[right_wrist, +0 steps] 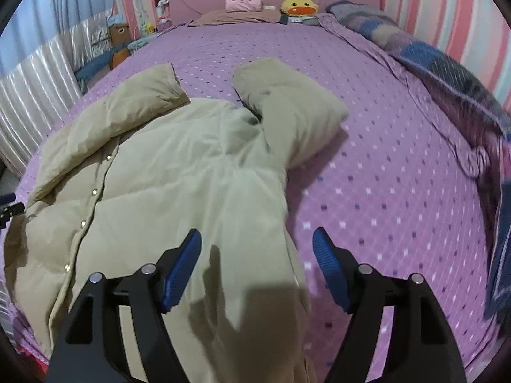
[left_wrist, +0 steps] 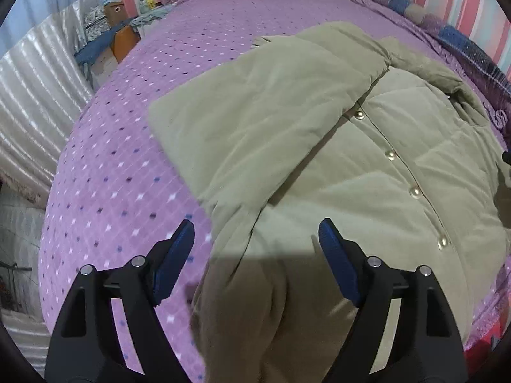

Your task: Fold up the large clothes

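A khaki padded jacket (left_wrist: 335, 146) lies front-up on a bed spread with a purple diamond-patterned bedspread (left_wrist: 127, 159). A row of pearl-like snap buttons (left_wrist: 390, 155) runs down its closed front.

In the left wrist view, the left tongs (left_wrist: 256, 236) stand wide apart and hold nothing; their blue-padded fingers (left_wrist: 174, 261) hover over the jacket's lower edge, one finger above the bedspread and the other above the fabric. The jacket's sleeve on this side (left_wrist: 255, 105) is laid across the chest, its cuff end reaching toward the head of the bed.

In the right wrist view, the right tongs (right_wrist: 257, 244) are likewise spread wide and grip nothing, poised above the jacket's side hem where it meets the bedspread. The other sleeve (right_wrist: 297, 118) lies bent beside the body of the jacket, resting on the bedspread and pointing toward the headboard. A small part of the left tool shows at the far left edge of this view.

At the head of the bed sit a yellow duck plush (right_wrist: 299, 7) and a pink soft toy (right_wrist: 243, 3), near a brown pillow (right_wrist: 236, 16). A blue and grey patterned blanket (right_wrist: 415, 48) lies rumpled along the striped pink wall (right_wrist: 447, 9).
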Demonstrator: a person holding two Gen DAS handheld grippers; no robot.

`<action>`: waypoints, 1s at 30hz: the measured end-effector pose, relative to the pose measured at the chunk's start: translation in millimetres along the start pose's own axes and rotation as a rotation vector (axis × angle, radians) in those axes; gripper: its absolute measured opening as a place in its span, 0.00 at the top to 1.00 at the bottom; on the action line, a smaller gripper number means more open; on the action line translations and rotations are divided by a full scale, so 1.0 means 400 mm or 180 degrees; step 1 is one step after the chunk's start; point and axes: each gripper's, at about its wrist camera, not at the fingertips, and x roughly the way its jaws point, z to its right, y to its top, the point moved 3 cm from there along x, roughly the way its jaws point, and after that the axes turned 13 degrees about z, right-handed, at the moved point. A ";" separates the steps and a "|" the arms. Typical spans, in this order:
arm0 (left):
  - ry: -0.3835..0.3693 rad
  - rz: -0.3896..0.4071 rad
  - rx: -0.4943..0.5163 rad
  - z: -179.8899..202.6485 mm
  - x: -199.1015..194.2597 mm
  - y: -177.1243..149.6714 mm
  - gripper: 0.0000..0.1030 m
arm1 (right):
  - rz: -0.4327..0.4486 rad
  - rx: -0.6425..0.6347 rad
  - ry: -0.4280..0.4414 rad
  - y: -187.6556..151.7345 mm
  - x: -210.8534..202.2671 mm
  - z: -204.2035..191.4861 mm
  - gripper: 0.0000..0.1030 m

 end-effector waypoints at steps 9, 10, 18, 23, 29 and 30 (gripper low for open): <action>0.0041 -0.0172 0.0157 0.078 0.177 0.130 0.26 | 0.0056 -0.0152 -0.0086 0.075 0.086 -0.085 0.08; 0.0041 -0.0170 0.0190 0.090 0.191 0.147 0.26 | 0.0039 -0.0156 -0.0095 0.076 0.095 -0.090 0.08; 0.0012 -0.0190 0.0496 0.216 0.313 0.275 0.26 | -0.0072 -0.0086 -0.0164 0.087 0.176 -0.100 0.07; 0.0053 -0.0206 0.0592 0.281 0.386 0.336 0.25 | -0.0094 -0.0158 -0.0197 0.095 0.198 -0.102 0.07; 0.0004 -0.0278 0.0535 0.294 0.457 0.365 0.37 | -0.0147 -0.0108 -0.0196 0.097 0.236 -0.099 0.07; -0.0047 -0.0275 0.0480 0.287 0.458 0.366 0.45 | -0.0144 -0.0105 -0.0195 0.098 0.241 -0.101 0.06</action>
